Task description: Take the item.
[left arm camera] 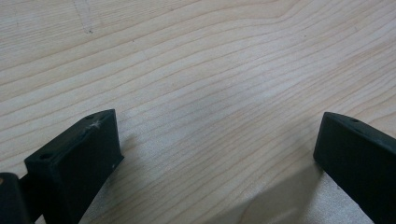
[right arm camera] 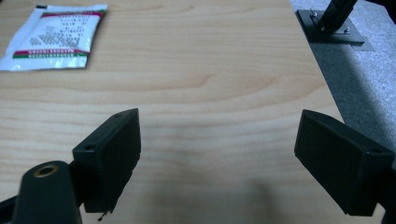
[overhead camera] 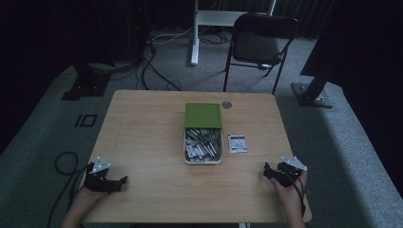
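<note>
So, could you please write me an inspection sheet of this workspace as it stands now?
Surface: wooden table, bare around both claws.
Job's things: open box at table centre, full of small packets, its green lid lying at the far end; one white sachet flat on the table beside the box, on the right claw's side.
Clutter: a small round disc near the far edge.
Grippers: left claw open, empty, at the near left corner; right claw open, empty, at the near right edge.
Cables: a black cable loops on the floor left of the table; more run under the chair.
Surroundings: black chair beyond the table, grey carpet, dark stands.
</note>
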Demonstrator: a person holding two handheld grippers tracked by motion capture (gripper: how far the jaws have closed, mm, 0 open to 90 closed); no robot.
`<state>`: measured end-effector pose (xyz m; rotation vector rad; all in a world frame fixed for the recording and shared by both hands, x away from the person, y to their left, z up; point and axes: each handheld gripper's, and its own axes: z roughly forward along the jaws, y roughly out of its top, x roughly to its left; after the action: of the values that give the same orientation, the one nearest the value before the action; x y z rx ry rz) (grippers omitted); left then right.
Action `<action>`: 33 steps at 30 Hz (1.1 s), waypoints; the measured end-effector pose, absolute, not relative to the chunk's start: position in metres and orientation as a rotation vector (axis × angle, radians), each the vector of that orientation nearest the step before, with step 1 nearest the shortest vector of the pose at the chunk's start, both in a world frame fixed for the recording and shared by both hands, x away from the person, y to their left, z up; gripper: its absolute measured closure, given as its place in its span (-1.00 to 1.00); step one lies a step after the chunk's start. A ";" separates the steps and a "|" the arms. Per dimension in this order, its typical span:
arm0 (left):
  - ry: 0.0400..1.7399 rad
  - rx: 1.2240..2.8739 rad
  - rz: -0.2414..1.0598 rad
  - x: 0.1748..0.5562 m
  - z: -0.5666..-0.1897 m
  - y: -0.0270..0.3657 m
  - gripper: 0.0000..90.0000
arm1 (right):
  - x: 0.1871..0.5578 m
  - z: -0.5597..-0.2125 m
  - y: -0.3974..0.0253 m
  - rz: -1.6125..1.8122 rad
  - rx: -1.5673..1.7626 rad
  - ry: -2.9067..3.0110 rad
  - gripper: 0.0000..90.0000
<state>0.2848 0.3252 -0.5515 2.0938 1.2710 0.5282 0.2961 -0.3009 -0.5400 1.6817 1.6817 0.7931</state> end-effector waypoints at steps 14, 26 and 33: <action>1.271 2.094 0.528 0.285 -0.552 0.325 -0.97 | 0.279 -0.556 -0.308 0.704 1.718 1.706 -0.68; 1.271 2.094 0.529 0.285 -0.552 0.325 -0.97 | 0.272 -0.558 -0.318 0.761 1.777 1.709 -0.70; 1.271 2.094 0.529 0.285 -0.552 0.325 -0.97 | 0.272 -0.558 -0.318 0.764 1.775 1.716 -0.72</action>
<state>0.2847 0.3251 -0.5515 2.0938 1.2709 0.5289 0.2722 -0.3178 -0.5579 1.7750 1.7156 0.7636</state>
